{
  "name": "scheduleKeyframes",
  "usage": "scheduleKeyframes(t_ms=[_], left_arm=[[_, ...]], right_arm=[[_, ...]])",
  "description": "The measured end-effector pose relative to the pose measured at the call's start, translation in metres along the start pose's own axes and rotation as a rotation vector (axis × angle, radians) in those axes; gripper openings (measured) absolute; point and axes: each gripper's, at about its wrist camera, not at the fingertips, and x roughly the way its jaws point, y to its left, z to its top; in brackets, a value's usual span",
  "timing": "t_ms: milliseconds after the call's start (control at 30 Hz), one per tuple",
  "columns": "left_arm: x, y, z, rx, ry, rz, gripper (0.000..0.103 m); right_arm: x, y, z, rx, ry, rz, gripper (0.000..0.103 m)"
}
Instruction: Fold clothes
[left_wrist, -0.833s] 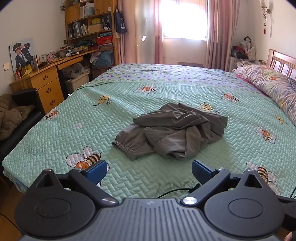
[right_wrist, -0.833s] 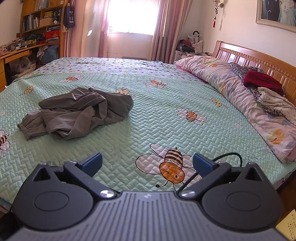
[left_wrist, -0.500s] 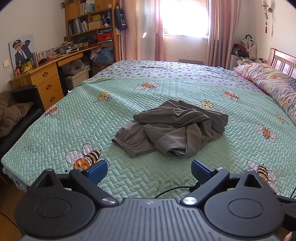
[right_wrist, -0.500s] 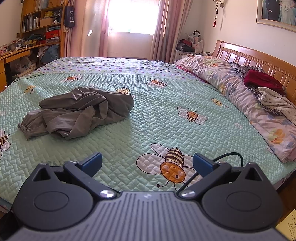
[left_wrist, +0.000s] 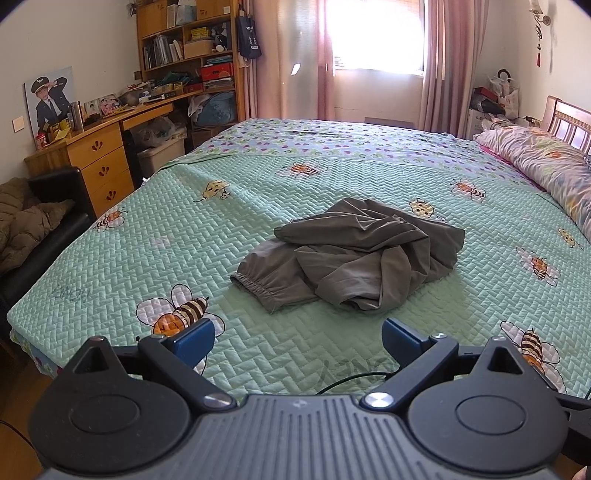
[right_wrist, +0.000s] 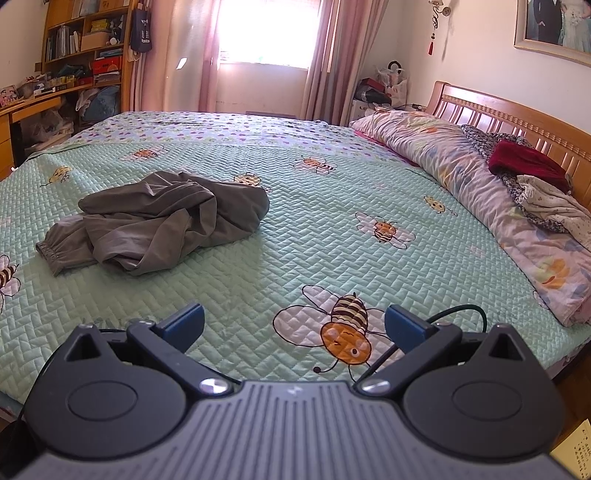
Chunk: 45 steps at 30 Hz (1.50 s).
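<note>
Both your grippers hang over the bed's near edge, nothing held.

Your left gripper (left_wrist: 297, 336) and right gripper (right_wrist: 293, 323) have their fingers spread wide and empty. The crumpled grey garment (left_wrist: 351, 254) lies mid-bed on the green bee quilt (left_wrist: 258, 206), ahead of your left gripper and well left of your right one.
</note>
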Motion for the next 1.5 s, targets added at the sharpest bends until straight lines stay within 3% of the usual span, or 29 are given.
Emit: scheduleKeyframes(t_ms=[333,467,567,667,800,900,1000,1133,1233,1367,1500], left_arm=[[0.005,0.001,0.001,-0.009,0.024,0.003,0.101],[0.020,0.002,-0.001,-0.018,0.071,-0.004,0.102],[0.048,0.002,-0.006,-0.016,0.177,-0.030,0.102],[0.097,0.005,-0.016,-0.020,0.411,-0.115,0.102],[0.145,0.009,-0.045,-0.011,0.509,-0.047,0.100],[0.167,0.014,-0.055,0.013,0.522,0.015,0.100],[0.185,0.019,-0.051,0.014,0.514,0.045,0.100],[0.206,0.026,-0.046,0.026,0.462,0.095,0.101],[0.228,0.035,-0.056,0.009,0.494,0.095,0.103],[0.224,0.042,-0.069,-0.002,0.409,0.055,0.103],[0.224,0.041,-0.071,0.016,0.391,0.050,0.103]], right_arm=[[0.003,0.002,0.000,0.000,0.019,0.013,0.103],[0.012,-0.001,-0.002,0.025,0.064,0.040,0.103],[0.025,-0.004,-0.006,0.061,0.131,0.091,0.103],[0.045,-0.009,-0.012,0.120,0.227,0.140,0.103],[0.072,-0.012,-0.025,0.160,0.302,0.145,0.103],[0.087,-0.012,-0.027,0.163,0.307,0.143,0.103],[0.105,-0.012,-0.019,0.171,0.301,0.200,0.103],[0.140,-0.013,-0.012,0.272,0.367,0.385,0.103],[0.171,-0.012,-0.020,0.369,0.452,0.491,0.103],[0.177,-0.006,-0.030,0.340,0.408,0.504,0.103],[0.172,0.002,-0.036,0.255,0.368,0.490,0.103]])
